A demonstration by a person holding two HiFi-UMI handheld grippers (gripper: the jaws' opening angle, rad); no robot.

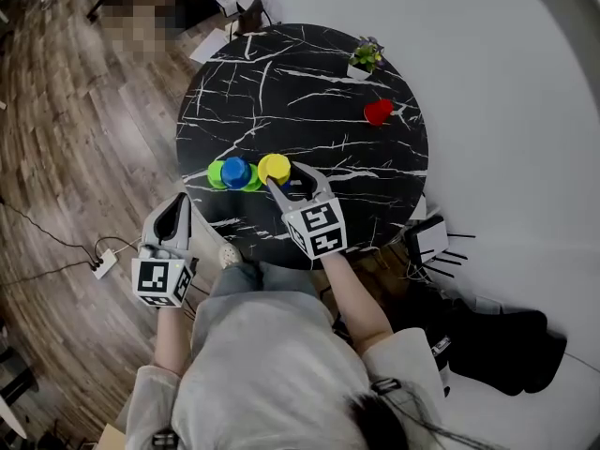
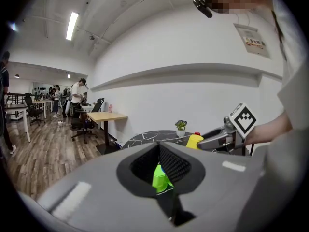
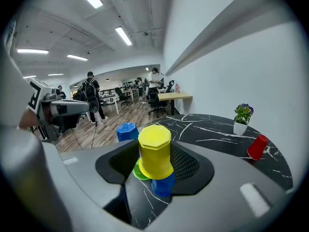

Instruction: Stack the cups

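My right gripper [image 1: 284, 175] is shut on an upside-down yellow cup [image 1: 274, 167] near the front edge of the round black marble table [image 1: 309, 92]. In the right gripper view the yellow cup [image 3: 154, 151] sits between the pads above a blue cup [image 3: 163, 185] and a green cup [image 3: 139, 172]. Left of them stand another blue cup [image 1: 235, 172] and a green cup [image 1: 216, 173]. A red cup [image 1: 378, 112] stands alone at the far right. My left gripper [image 1: 179, 204] is shut on nothing, off the table's front left edge; a green cup [image 2: 161, 178] shows past its jaws.
A small potted plant [image 1: 364, 57] stands at the table's far edge, behind the red cup. Wooden floor lies to the left with a power strip [image 1: 103, 263] and cable. A dark bag [image 1: 497, 340] and a small stand sit on the white floor at the right.
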